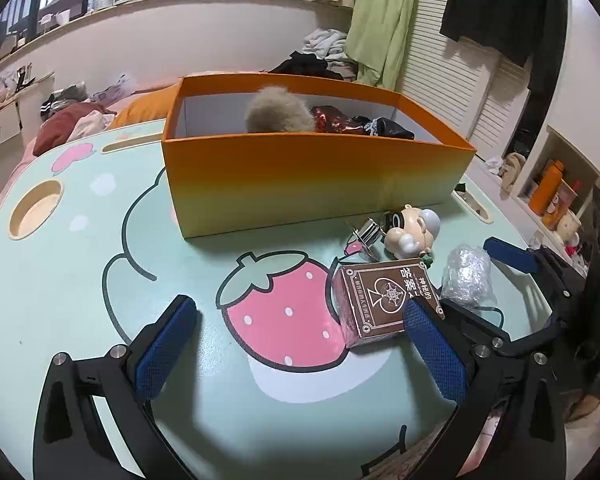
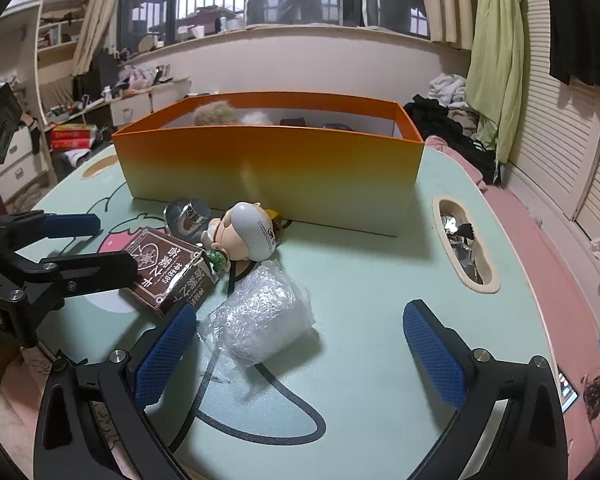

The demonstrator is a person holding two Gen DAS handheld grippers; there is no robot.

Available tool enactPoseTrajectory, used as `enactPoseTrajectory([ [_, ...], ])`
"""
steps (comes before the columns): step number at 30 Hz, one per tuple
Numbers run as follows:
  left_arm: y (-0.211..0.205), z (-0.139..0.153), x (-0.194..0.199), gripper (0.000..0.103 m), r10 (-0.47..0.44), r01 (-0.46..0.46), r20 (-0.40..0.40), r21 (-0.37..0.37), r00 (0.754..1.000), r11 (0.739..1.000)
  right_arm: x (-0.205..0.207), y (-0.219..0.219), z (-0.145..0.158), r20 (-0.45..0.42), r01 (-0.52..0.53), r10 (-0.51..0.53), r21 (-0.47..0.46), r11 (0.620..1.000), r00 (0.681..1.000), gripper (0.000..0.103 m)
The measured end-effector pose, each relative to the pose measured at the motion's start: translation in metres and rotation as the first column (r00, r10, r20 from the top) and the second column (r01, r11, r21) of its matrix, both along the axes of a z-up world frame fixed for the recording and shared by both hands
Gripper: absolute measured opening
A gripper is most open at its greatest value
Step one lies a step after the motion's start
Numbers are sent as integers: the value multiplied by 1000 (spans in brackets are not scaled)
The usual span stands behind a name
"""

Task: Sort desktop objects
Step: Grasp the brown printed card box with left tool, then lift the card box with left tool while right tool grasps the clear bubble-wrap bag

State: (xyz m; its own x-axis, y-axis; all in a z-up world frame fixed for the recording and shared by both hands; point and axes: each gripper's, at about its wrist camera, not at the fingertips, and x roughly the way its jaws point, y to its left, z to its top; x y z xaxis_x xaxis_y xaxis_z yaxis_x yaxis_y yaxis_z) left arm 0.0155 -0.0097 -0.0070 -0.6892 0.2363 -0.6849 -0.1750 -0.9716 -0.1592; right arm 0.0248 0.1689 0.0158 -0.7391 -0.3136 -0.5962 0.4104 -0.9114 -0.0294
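A cluttered bedroom is surrounding a mint strawberry-print table [image 1: 80,280]. The left gripper [image 1: 300,348] is hovering with jaws apart, its right pad touching the brown card box [image 1: 384,300]. The right gripper [image 2: 300,344] is gaping too, the bubble-wrap bundle [image 2: 260,320] lying beside the card box. Behind the card box, a figurine [image 2: 248,232] and a metal clip [image 2: 188,216] are resting before the orange box [image 1: 308,184].

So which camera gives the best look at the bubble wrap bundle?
The right wrist view: the bubble wrap bundle lies whole, close and central. The left wrist view shows it smaller, near the edge, partly behind the gripper finger.
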Motion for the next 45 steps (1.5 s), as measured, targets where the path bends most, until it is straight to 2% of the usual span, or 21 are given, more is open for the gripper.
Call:
enactPoseTrajectory([
  [8, 3, 2, 6, 103, -14, 14, -18, 3, 1000, 1000, 0, -1, 0, -1, -1, 1, -1, 1000, 1000, 103],
  [16, 31, 19, 15, 102, -135, 128, -104, -73, 985, 989, 0, -2, 1, -1, -4, 4, -1, 1000, 1000, 103],
  [17, 34, 20, 13, 101, -141, 132, -107, -85, 984, 988, 0, -2, 1, -2, -4, 4, -1, 1000, 1000, 103],
  [20, 42, 16, -2, 84, -118, 110, -67, -120, 991, 987, 0, -1, 1, -2, -5, 5, -1, 1000, 1000, 103],
  [22, 44, 10, -10, 66, -135, 132, -22, -98, 991, 986, 0, -1, 1, -3, -5, 5, -1, 1000, 1000, 103],
  [25, 41, 8, -9, 57, -136, 133, -22, -98, 991, 986, 0, -1, 1, -5, -8, 8, -1, 1000, 1000, 103],
  [33, 22, 14, 7, 57, -52, 45, -107, -67, 993, 997, 2, 5, 1, -20, 5, -5, -33, 999, 1000, 102],
  [36, 19, 17, 12, 57, -44, 33, -137, -76, 990, 997, 2, 8, 3, -30, 12, -14, -56, 998, 999, 94],
  [39, 22, 18, 13, 57, -49, 36, -151, -90, 987, 995, 0, 9, 5, -33, 17, -19, -65, 998, 999, 79],
  [40, 22, 19, 14, 57, -53, 38, -155, -94, 987, 995, -1, 9, 6, -36, 16, -19, -66, 998, 999, 68],
  [41, 22, 19, 14, 57, -54, 39, -158, -93, 986, 995, -1, 9, 6, -39, 11, -13, -65, 998, 999, 46],
  [42, 22, 19, 15, 57, -53, 38, -161, -91, 986, 995, -1, 7, 6, -42, -8, 6, -63, 998, 999, 32],
  [45, 19, 22, 15, 57, -46, 33, -169, -76, 985, 997, -1, 6, 6, -38, -46, 44, -80, 996, 998, 32],
])
